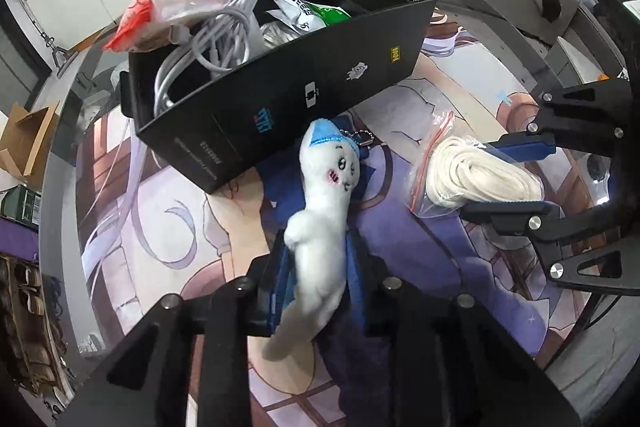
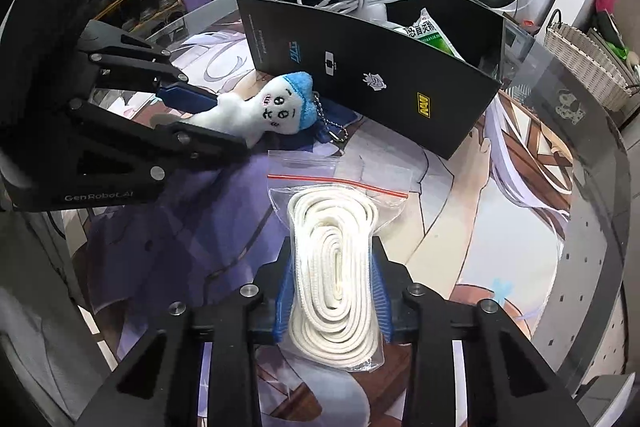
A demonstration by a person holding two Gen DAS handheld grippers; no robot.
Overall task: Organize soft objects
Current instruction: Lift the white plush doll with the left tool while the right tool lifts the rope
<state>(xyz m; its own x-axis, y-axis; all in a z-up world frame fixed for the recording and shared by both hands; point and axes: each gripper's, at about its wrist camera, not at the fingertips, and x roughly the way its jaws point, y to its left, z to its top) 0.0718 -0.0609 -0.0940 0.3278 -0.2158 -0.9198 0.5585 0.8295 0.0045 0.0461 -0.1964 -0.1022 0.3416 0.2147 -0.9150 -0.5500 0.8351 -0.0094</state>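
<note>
The left gripper (image 1: pixel 318 263) is clamping its fingers on the plush (image 1: pixel 324 195). The right gripper (image 2: pixel 334 291) is squeezing the rope bag (image 2: pixel 336 267) beside the box (image 2: pixel 372 79).

A round table (image 2: pixel 592 267) with a grey rim carries a printed mat (image 2: pixel 460 227) with a cartoon drawing in purple, cream and brown. On the mat stands an open black box (image 1: pixel 280 99), and near its long side lie a white plush toy (image 1: pixel 320 211) with a blue cap and a clear zip bag of white cord (image 2: pixel 336 267), side by side and apart.
</note>
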